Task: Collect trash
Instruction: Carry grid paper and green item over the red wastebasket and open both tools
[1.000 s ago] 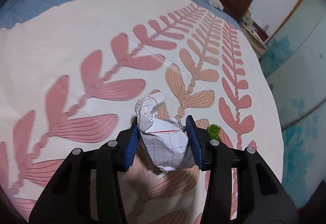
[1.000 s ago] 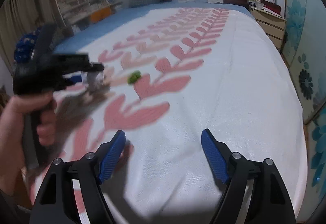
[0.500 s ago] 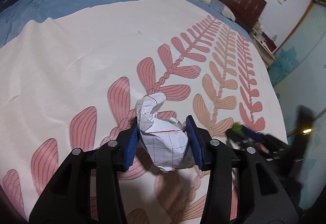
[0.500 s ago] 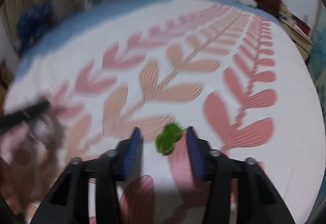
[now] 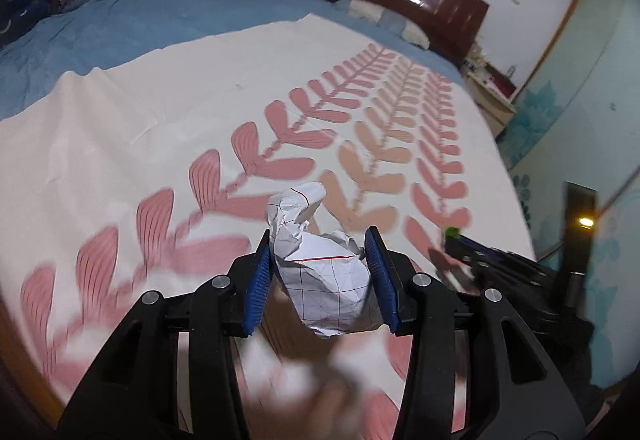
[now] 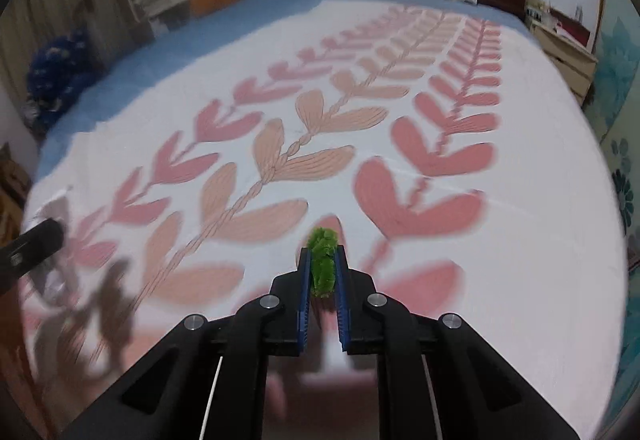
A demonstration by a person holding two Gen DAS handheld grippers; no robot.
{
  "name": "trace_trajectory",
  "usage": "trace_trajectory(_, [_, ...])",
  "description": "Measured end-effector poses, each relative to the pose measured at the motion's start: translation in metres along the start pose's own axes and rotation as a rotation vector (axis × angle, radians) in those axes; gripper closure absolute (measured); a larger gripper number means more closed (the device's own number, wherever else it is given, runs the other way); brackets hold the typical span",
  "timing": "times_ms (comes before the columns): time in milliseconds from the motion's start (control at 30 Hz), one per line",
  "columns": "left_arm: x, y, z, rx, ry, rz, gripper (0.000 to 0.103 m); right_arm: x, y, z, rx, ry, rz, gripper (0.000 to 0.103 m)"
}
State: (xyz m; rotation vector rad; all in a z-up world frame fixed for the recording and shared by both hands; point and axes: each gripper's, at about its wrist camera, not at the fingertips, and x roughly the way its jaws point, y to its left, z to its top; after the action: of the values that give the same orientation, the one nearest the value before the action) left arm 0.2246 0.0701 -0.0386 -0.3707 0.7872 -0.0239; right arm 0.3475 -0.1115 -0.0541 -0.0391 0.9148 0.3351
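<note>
Half a second ago the right gripper (image 6: pixel 322 272) had its blue fingers (image 6: pixel 304 280) parted on either side of the green scrap (image 6: pixel 323 266); now they are clenched on it, the scrap pinched between the pads and poking out beyond the tips. That means both pieces of trash are in hand, since the left gripper (image 5: pixel 320 272) keeps its fingers (image 5: pixel 258 288) closed around the paper ball (image 5: pixel 326 272) as before. What remains, by the look of it, is carrying both to a bin, which none of the views show. The bedspread (image 6: pixel 520 160) serves as the landmark: both pieces appear to be held above its near end, the green scrap over a pink leaf print, the paper ball to its left. The paper ball is crumpled white sheet with a fine grid and a red line, stiff and creased, with a twisted peak. The green scrap is small, fuzzy and soft-looking, easily squashed. The bedspread is smooth white cloth printed with pink and peach leaves.
</note>
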Motion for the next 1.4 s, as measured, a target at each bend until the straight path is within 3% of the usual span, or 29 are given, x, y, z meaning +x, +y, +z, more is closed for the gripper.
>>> trace_trajectory(133, [-0.034, -0.025, -0.021, -0.058, 0.010, -0.050, 0.058, -0.119, -0.052, -0.044, -0.013, -0.121, 0.011, 0.090])
trace_trajectory(233, [-0.068, -0.074, -0.034, 0.018, -0.039, -0.077, 0.058, -0.210, -0.109, -0.088, 0.021, -0.192, -0.023, 0.090])
trace_trajectory(400, [-0.112, -0.185, -0.056, 0.165, -0.093, -0.176, 0.058, -0.332, -0.211, -0.184, 0.156, -0.219, -0.123, 0.090])
trace_trajectory(533, [-0.127, -0.289, -0.088, 0.284, -0.043, -0.326, 0.058, -0.404, -0.290, -0.270, 0.326, -0.222, -0.223, 0.090])
trace_trajectory(633, [-0.116, -0.364, -0.125, 0.352, 0.054, -0.425, 0.058, -0.429, -0.333, -0.327, 0.420, -0.202, -0.282, 0.090])
trace_trajectory(700, [-0.100, -0.410, -0.161, 0.418, 0.144, -0.471, 0.058, -0.429, -0.356, -0.362, 0.490, -0.172, -0.283, 0.090])
trace_trajectory(800, [-0.058, -0.474, -0.245, 0.578, 0.312, -0.519, 0.058, -0.403, -0.368, -0.417, 0.532, -0.114, -0.282, 0.090])
trace_trajectory(867, [-0.015, -0.493, -0.302, 0.659, 0.432, -0.477, 0.058, -0.362, -0.366, -0.457, 0.511, -0.036, -0.298, 0.090])
trace_trajectory(933, [0.033, -0.490, -0.347, 0.631, 0.624, -0.405, 0.058, -0.310, -0.369, -0.508, 0.596, 0.077, -0.243, 0.090])
trace_trajectory(1000, [0.065, -0.480, -0.380, 0.636, 0.754, -0.338, 0.058, -0.278, -0.366, -0.538, 0.646, 0.136, -0.224, 0.090])
trace_trajectory(1067, [0.083, -0.473, -0.404, 0.716, 0.801, -0.269, 0.058, -0.255, -0.362, -0.558, 0.685, 0.169, -0.205, 0.090])
trace_trajectory(1200, [0.100, -0.457, -0.432, 0.732, 0.878, -0.215, 0.058, -0.224, -0.360, -0.582, 0.754, 0.220, -0.175, 0.090])
trace_trajectory(1300, [0.098, -0.464, -0.451, 0.792, 0.901, -0.219, 0.058, -0.212, -0.357, -0.581, 0.761, 0.225, -0.166, 0.090])
trace_trajectory(1400, [0.098, -0.467, -0.449, 0.825, 0.888, -0.226, 0.055, -0.208, -0.355, -0.577, 0.747, 0.214, -0.170, 0.089])
